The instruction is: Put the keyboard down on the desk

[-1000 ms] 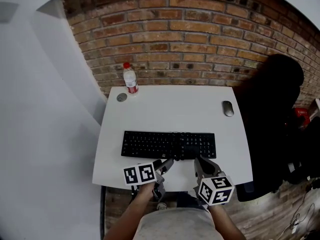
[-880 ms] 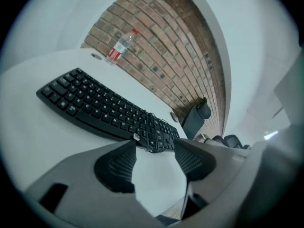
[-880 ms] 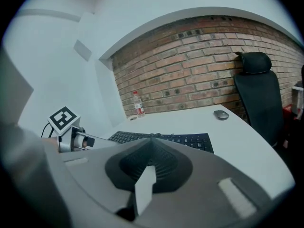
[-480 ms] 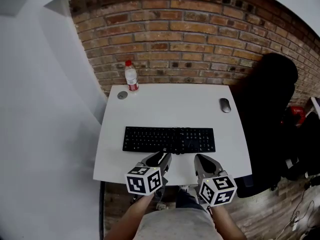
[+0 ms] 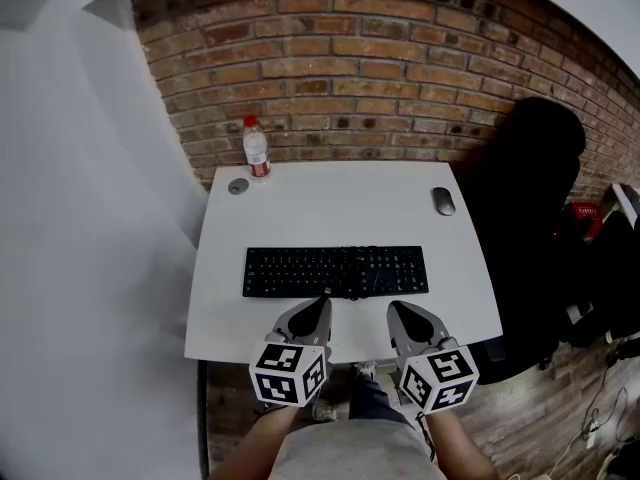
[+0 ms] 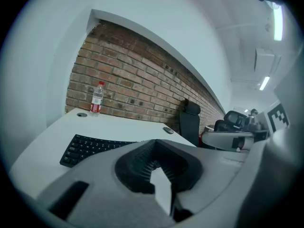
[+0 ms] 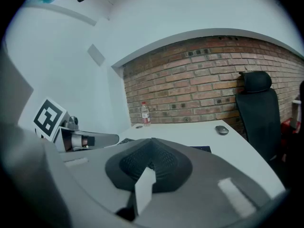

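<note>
The black keyboard (image 5: 335, 271) lies flat across the middle of the white desk (image 5: 330, 208), with nothing gripping it. My left gripper (image 5: 322, 303) hovers just in front of the keyboard's near edge. Its jaws have just been closing and are now shut with nothing between them. My right gripper (image 5: 397, 310) hangs beside it, a little right of the keyboard's middle, also shut and empty. In the left gripper view the keyboard (image 6: 90, 148) shows beyond the closed left gripper (image 6: 156, 146). In the right gripper view only a corner of the keyboard (image 7: 202, 149) shows past the right gripper (image 7: 152, 144).
A water bottle (image 5: 256, 149) with a red cap stands at the desk's back left, next to a round cable port (image 5: 238, 186). A grey mouse (image 5: 443, 201) rests at the back right. A black office chair (image 5: 530, 188) stands to the right, a brick wall behind.
The left gripper's jaws went from open to shut, and the gripper rolled and rose. Both grippers drew back slightly from the keyboard's front edge. The keyboard stayed on the desk.
</note>
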Motion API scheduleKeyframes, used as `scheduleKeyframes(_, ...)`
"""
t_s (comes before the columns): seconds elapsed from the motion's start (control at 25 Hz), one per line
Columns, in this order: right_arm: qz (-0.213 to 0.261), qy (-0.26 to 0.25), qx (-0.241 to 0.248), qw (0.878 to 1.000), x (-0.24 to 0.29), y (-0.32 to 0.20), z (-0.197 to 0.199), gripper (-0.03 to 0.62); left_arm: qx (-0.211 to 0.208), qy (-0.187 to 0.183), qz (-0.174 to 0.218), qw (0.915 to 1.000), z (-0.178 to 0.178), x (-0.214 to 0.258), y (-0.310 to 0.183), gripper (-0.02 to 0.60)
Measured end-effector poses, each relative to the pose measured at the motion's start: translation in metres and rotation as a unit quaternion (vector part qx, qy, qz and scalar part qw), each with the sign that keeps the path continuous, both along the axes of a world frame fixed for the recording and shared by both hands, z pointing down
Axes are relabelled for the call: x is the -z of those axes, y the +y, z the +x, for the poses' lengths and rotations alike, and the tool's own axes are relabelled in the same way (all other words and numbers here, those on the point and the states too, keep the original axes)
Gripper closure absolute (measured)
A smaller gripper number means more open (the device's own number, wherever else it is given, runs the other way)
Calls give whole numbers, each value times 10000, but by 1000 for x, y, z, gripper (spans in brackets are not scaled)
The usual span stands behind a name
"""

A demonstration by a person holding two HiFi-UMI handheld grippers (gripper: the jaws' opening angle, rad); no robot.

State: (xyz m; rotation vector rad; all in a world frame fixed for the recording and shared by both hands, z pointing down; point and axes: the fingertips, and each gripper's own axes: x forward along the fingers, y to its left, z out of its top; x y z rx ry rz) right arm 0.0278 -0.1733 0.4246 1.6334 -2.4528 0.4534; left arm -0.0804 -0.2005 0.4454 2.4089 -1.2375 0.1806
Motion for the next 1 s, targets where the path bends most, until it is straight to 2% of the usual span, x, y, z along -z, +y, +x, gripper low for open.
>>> scheduleKeyframes(0.24,124,63,41,9999,5,4,-6,585,-98,-93,136,9998,1,3,5,589)
scheduleKeyframes(1.0,115,91,42,9999,3,12,-11,585,-47,-6,86,10000,-6,0,10,589)
